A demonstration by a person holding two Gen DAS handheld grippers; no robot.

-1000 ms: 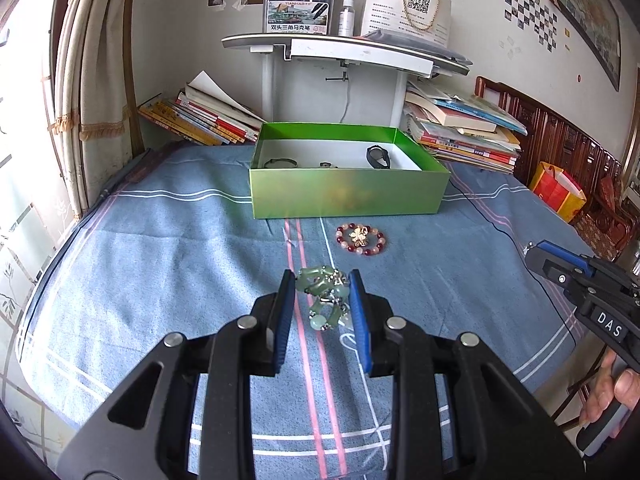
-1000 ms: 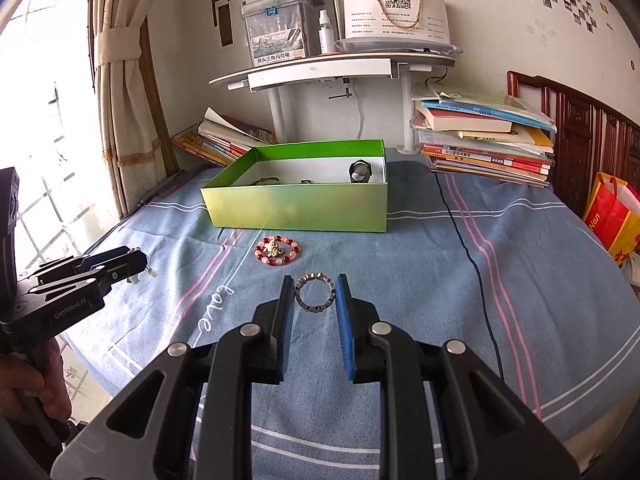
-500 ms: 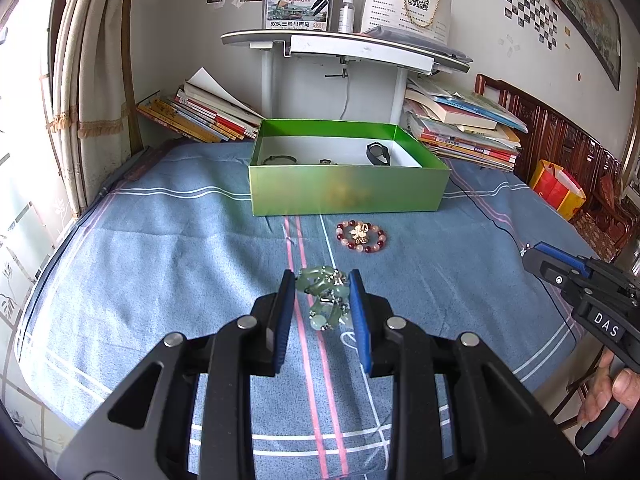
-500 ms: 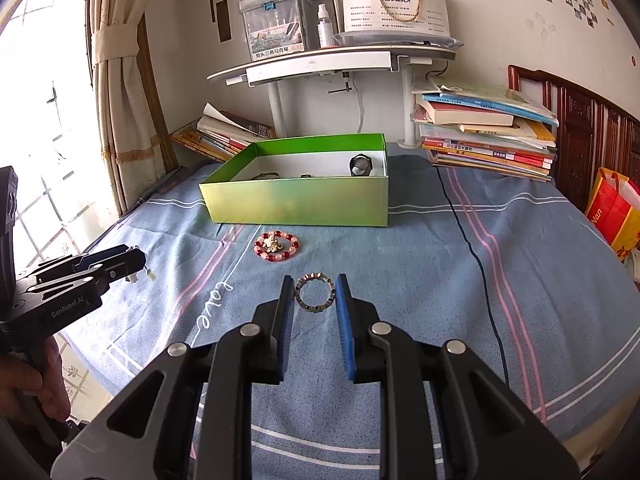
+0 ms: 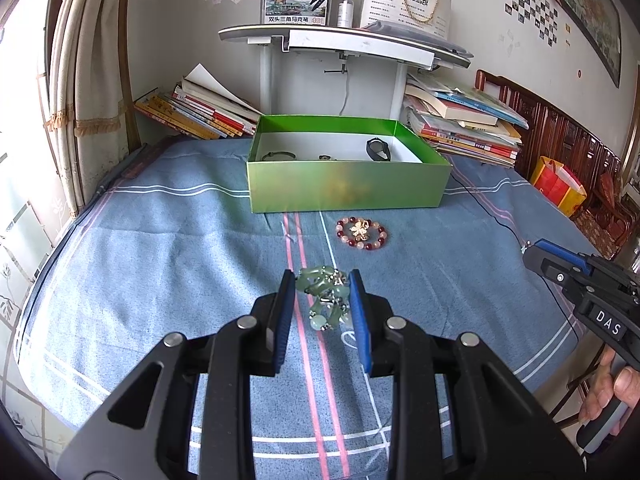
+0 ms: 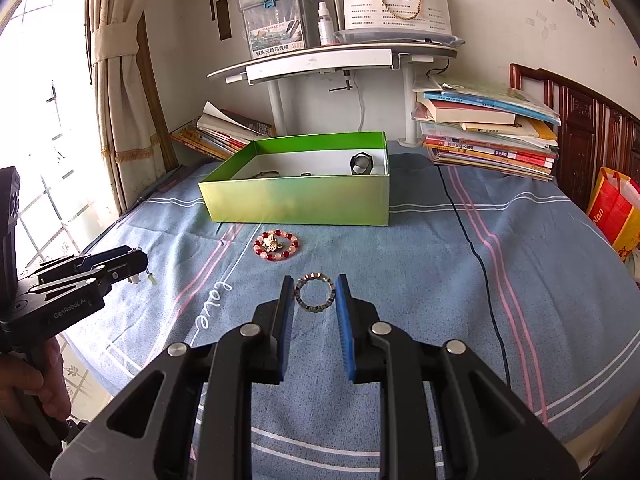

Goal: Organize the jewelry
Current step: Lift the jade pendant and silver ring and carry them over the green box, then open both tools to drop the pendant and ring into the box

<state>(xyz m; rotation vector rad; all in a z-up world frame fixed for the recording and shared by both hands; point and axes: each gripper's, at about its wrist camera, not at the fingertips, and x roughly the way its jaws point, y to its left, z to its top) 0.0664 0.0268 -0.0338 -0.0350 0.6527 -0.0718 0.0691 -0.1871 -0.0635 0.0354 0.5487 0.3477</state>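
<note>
left tool [image 5: 322, 280] clamps a green bead bracelet [image 5: 325, 298] above the blue bedsheet [image 5: 160, 264], before a green box [image 5: 344, 190].

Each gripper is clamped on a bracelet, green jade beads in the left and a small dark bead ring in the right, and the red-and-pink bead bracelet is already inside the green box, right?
Not quite. The red-and-pink bead bracelet is not in the green cardboard box; it lies on the blue bedsheet just in front of it, as both wrist views show. The left gripper grips the green jade bracelet, the right gripper the small dark bead ring.
</note>
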